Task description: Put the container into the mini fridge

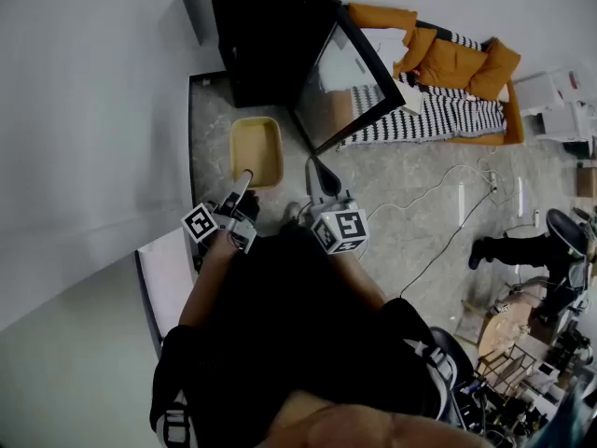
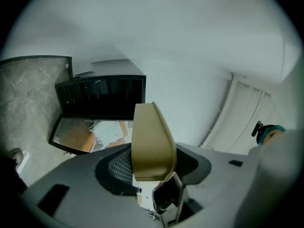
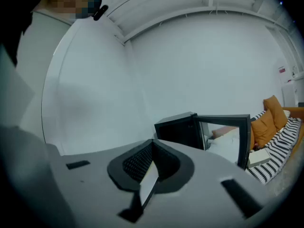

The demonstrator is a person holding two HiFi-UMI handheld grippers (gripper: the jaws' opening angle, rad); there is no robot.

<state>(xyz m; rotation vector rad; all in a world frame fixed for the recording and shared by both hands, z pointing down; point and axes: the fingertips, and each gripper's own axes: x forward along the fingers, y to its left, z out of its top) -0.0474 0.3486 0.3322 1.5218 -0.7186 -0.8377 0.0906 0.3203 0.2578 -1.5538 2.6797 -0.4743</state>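
The speckled grey floor (image 1: 410,213) fills most of the head view, with a pale wall (image 1: 84,110) running down its left side. An orange sofa (image 1: 457,63) under a striped black-and-white blanket (image 1: 438,119) stands at the far right, and thin cables (image 1: 448,203) trail across the floor near it. The black mini fridge (image 1: 270,26) stands against the wall ahead of the person, and its glass door (image 1: 350,73) is swung wide open toward the sofa. The tan container (image 1: 256,150), a shallow open tray, is outside the fridge, held out in front of the open cabinet and seen against the floor. The left tool (image 1: 244,183) pinches the container by the near edge. In the left gripper view its jaws close on the tan rim, which rises straight up between them toward the fridge. The right tool (image 1: 317,171) hangs just beside the container's right corner without touching it. In the right gripper view its jaws are pressed together with nothing between them, and they point toward the fridge and its door.
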